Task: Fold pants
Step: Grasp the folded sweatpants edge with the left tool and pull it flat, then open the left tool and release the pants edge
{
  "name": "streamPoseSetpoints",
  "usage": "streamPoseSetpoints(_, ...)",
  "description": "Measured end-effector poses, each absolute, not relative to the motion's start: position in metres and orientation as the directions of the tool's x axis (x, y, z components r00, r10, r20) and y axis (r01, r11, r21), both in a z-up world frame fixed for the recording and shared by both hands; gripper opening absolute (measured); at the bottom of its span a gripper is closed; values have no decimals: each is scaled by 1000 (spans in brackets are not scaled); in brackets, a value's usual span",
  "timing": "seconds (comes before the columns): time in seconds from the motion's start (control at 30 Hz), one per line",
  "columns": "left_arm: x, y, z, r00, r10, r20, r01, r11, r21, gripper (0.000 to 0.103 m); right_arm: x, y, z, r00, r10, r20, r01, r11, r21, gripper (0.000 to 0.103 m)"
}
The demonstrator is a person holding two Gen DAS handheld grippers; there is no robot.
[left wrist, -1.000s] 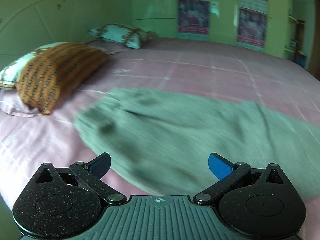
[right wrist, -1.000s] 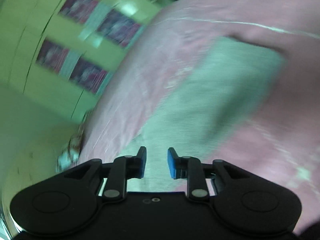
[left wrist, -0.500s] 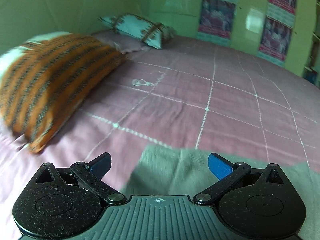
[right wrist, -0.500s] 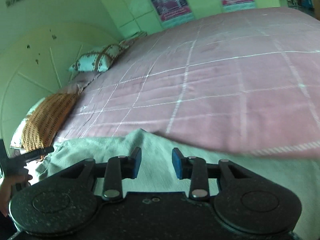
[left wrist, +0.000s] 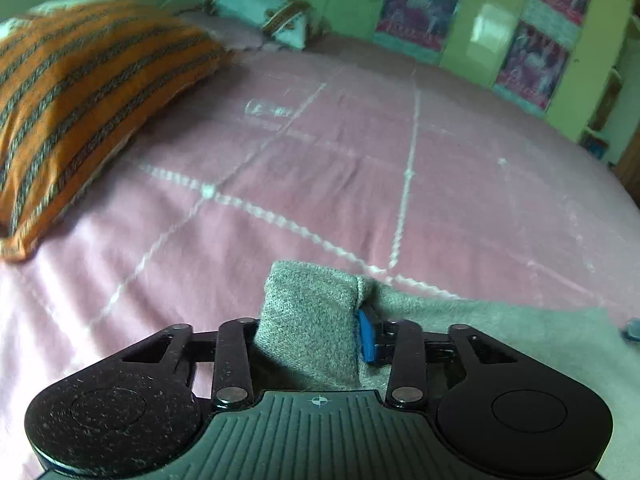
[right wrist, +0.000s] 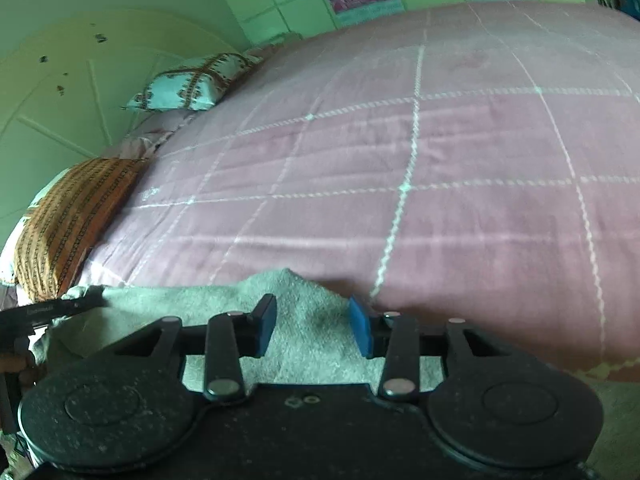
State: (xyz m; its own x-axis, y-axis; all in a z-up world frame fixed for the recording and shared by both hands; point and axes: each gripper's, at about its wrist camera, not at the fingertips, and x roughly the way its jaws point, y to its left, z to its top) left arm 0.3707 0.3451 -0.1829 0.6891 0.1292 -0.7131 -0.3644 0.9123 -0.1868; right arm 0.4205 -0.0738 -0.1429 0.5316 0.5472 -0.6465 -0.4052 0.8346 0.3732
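Grey knit pants point(left wrist: 500, 332) lie on a pink bedspread point(left wrist: 360, 180), their far edge just ahead of both grippers. My left gripper point(left wrist: 312, 320) is closing, and a bunched fold of the grey cloth fills the gap between its fingers against the blue pad point(left wrist: 366, 336). In the right wrist view the pants point(right wrist: 180, 308) rise to a small peak between the fingers of my right gripper point(right wrist: 312, 322). Its jaws are opening, and gaps show beside both pads. The left gripper's black finger point(right wrist: 48, 312) shows at the far left, on the cloth's corner.
An orange striped pillow point(left wrist: 80, 100) lies at the left and a turquoise patterned pillow point(left wrist: 256, 8) behind it, both by the headboard. Green walls with posters point(left wrist: 420, 8) stand beyond the bed. The pink checked bedspread point(right wrist: 440, 160) stretches far ahead.
Both grippers swept over the pants to their far edge. The left jaws went from wide open to closed on a fold of cloth. The right jaws spread wider, and its view rolled level.
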Motion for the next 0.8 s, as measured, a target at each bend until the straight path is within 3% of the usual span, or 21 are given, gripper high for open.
streamPoseSetpoints(0.07, 384, 345, -182, 667, 153, -729, -394, 903, -170, 52, 421, -67, -150, 507, 509, -696, -407, 853, 327, 43)
streamPoseSetpoints(0.13, 391, 339, -172, 650, 183, -737, -403, 906, -131, 58, 419, -69, -152, 489, 474, -732, -398, 868, 296, 35)
streamPoseSetpoints(0.27, 361, 320, -131, 722, 303, -622, -415, 909, -38, 69, 378, -120, -110, 604, 533, -592, -409, 845, 344, 37)
streamPoseSetpoints(0.33, 348, 302, -118, 759, 294, -581, -366, 931, -7, 78, 360, -151, -107, 634, 482, -604, -373, 875, 307, 36)
streamPoseSetpoints(0.43, 343, 262, -124, 776, 248, -580, -256, 964, 70, 80, 349, -193, -121, 675, 385, -629, -274, 923, 270, 37)
streamPoseSetpoints(0.5, 349, 243, -145, 746, 257, -614, -210, 966, 149, 80, 360, -214, -143, 627, 315, -712, -198, 949, 246, 28)
streamPoseSetpoints(0.53, 353, 242, -160, 699, 280, -658, -219, 960, 176, 80, 361, -231, -148, 628, 327, -706, -173, 943, 284, 10)
streamPoseSetpoints(0.57, 352, 244, -170, 685, 276, -674, -223, 960, 167, 80, 359, -247, -144, 647, 308, -698, -125, 945, 302, 8)
streamPoseSetpoints(0.6, 347, 244, -171, 705, 278, -652, -225, 960, 166, 80, 354, -263, -138, 683, 268, -679, -72, 950, 303, 13)
streamPoseSetpoints(0.63, 344, 243, -168, 710, 285, -643, -223, 958, 178, 80, 345, -284, -129, 726, 219, -652, -13, 952, 305, 29)
streamPoseSetpoints(0.8, 320, 237, -152, 733, 281, -619, -254, 958, 134, 82, 273, -431, -113, 850, 110, -516, 217, 818, 533, 30)
